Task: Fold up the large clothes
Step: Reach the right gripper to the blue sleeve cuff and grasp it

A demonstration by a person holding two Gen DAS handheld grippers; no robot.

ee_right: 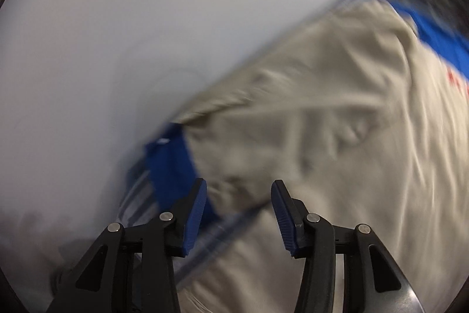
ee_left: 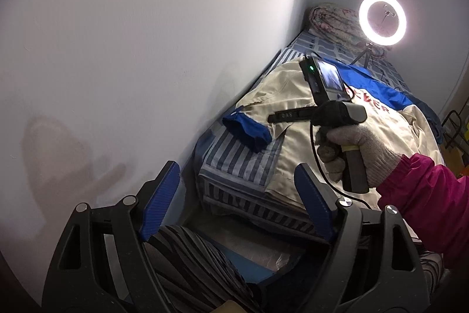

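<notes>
A large beige jacket with blue panels and red lettering lies spread on a striped bed. Its blue cuff lies at the near left, by the wall. My left gripper is open and empty, held back off the foot of the bed. The right-hand gripper tool, held in a gloved hand, hovers over the jacket. In the blurred right wrist view my right gripper is open and empty just above the jacket, near the blue cuff.
A white wall runs along the bed's left side. A lit ring light on a small tripod and a rolled quilt stand at the bed's far end. A striped cloth lies below my left gripper.
</notes>
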